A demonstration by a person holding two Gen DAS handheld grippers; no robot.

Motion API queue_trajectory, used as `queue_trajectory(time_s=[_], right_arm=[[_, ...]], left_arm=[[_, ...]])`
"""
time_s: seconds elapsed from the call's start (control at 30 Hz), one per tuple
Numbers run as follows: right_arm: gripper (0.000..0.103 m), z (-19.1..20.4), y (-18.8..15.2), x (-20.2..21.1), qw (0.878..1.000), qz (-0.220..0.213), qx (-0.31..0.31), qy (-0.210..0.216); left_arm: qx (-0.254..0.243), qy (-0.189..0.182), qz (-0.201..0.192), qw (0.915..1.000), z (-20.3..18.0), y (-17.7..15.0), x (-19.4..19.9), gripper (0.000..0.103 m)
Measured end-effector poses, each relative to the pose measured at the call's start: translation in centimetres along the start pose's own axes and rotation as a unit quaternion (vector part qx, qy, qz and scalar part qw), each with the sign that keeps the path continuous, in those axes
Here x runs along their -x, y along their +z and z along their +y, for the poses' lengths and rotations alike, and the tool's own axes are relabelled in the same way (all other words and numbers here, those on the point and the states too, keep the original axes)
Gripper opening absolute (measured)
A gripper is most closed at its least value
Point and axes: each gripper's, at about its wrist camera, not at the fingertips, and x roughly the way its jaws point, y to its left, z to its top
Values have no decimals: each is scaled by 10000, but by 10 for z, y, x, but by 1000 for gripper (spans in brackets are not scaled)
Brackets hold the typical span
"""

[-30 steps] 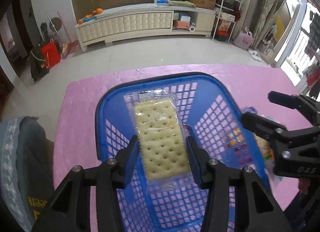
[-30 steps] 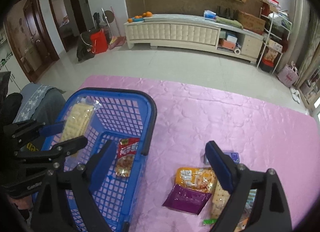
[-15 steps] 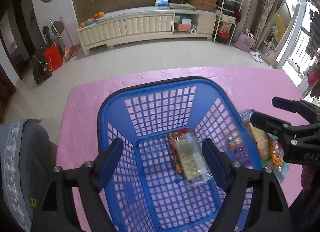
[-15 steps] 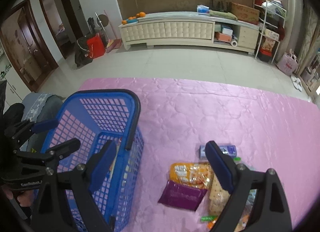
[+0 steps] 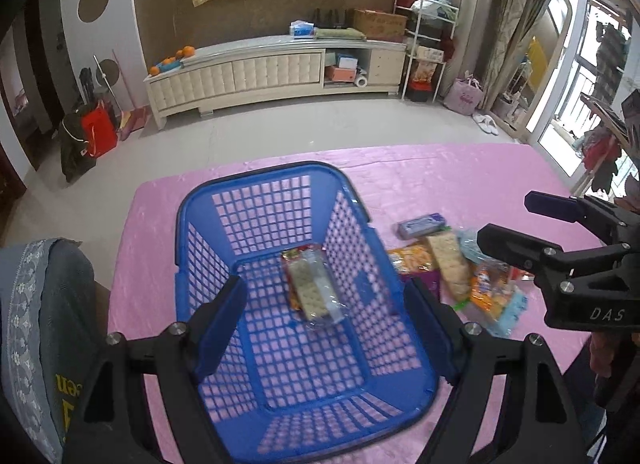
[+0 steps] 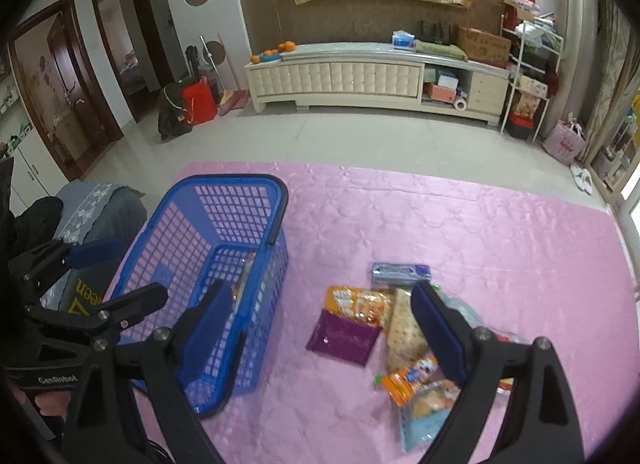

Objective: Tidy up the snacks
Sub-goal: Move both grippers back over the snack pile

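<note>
A pink cloth (image 6: 460, 224) covers the counter. The blue basket (image 5: 256, 184) stands by its left edge, upright, with its handle folded down along the rim. On the basket floor lie a cracker pack (image 5: 314, 290) in clear wrap and a red packet (image 5: 289, 264) partly under it. To the right of the basket, apart from it, a loose heap of snacks rests on the cloth: a second cracker pack (image 6: 402, 330), an orange bag (image 6: 356, 302), a purple pouch (image 6: 344, 338) overlapping that bag's near end, a grey-blue bar (image 6: 400, 273) at the far side, and a small orange packet (image 6: 412, 378) nearest the camera. The left gripper (image 5: 324, 318) hangs over the basket; its fingers have just been opening, stand wide and hold nothing. The right gripper (image 6: 322, 328) hangs over the heap, fingers spread wide and empty.
</note>
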Motion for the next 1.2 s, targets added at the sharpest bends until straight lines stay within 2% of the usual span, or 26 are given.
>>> queue_trajectory(time_s=[0.27,0.5,0.77,1.2], right_arm=[[93,-23,-17,29,10000,-22,-68,-35],[93,-51,-30,51,9998,-75,-113,-171],[93,-95,-47,60,9989,-41,-344,-312],[93,-158,-85,39,9979,306,-459,-327]], left_arm=[[-147,-98,-107,9998,-36,-8,19,79],[-373,-250,-119,9989,-75,-8,17,79],[-611,-400,19,9973,-117,-9,-2,79],[-913,-687,461,9924,-170,-25,-52,79]])
